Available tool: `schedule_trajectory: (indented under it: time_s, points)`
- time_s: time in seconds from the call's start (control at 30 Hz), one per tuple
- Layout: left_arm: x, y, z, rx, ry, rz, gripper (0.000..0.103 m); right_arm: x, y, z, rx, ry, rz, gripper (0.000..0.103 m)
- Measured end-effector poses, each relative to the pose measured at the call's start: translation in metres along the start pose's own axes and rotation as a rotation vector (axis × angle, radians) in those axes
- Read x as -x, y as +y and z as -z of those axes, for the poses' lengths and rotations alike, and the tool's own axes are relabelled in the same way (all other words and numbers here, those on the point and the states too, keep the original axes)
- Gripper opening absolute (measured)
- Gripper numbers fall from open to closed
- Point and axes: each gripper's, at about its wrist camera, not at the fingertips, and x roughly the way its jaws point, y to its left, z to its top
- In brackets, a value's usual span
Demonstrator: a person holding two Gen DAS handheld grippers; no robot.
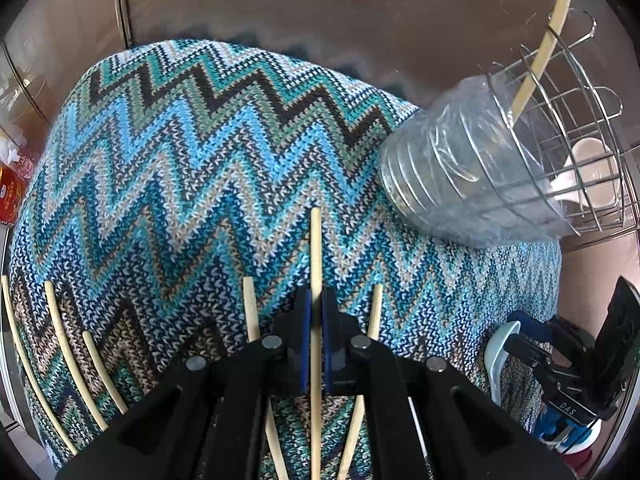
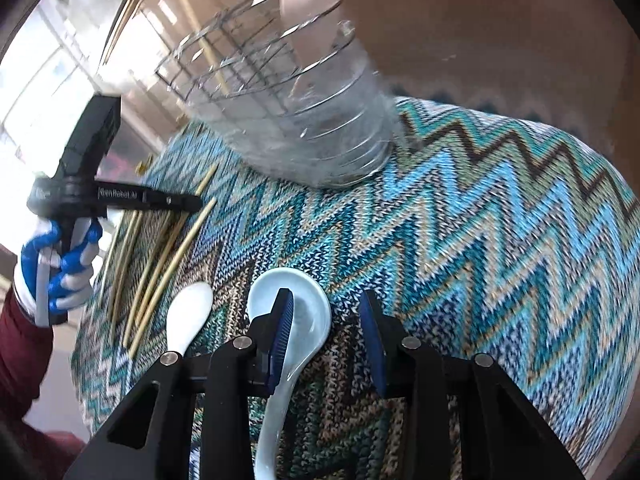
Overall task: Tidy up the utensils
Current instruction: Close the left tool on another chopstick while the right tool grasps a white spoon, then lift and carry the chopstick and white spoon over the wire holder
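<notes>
My left gripper (image 1: 316,320) is shut on one wooden chopstick (image 1: 316,240), which points up the zigzag knitted mat (image 1: 180,160). Several other chopsticks (image 1: 60,340) lie on the mat around it. In the right wrist view my right gripper (image 2: 328,320) stands open low over a light-blue ceramic spoon (image 2: 308,304). Its left finger is over the spoon's bowl and its right finger is clear of it. A white spoon (image 2: 192,312) lies just to the left, beside loose chopsticks (image 2: 160,272). A gloved hand (image 2: 60,272) holds the left gripper (image 2: 196,202) there.
A clear ribbed plastic container (image 1: 460,168) stands at the mat's far right edge. Behind it a wire basket (image 1: 580,140) holds a white spoon (image 1: 588,168) and one chopstick (image 1: 540,48). A red package (image 1: 10,196) sits at the left edge. Brown tabletop surrounds the mat.
</notes>
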Motion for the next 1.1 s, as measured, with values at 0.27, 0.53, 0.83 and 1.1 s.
schedule_trajectory:
  time_s: [0.27, 0.53, 0.83, 1.1]
  points:
    - [0.006, -0.009, 0.008, -0.012, -0.025, 0.01, 0.004, -0.009, 0.02, -0.007, 0.124, 0.028, 0.023, 0.005]
    - [0.058, -0.017, 0.03, -0.019, -0.152, 0.078, 0.004, 0.029, 0.054, 0.008, 0.18, -0.086, 0.155, 0.005]
    - [0.135, -0.028, 0.056, -0.032, -0.331, 0.109, 0.004, 0.101, 0.086, 0.03, 0.205, -0.253, 0.25, 0.005]
    - [0.209, -0.058, 0.053, -0.073, -0.556, 0.132, 0.004, 0.156, 0.123, 0.001, 0.205, -0.488, 0.345, 0.005]
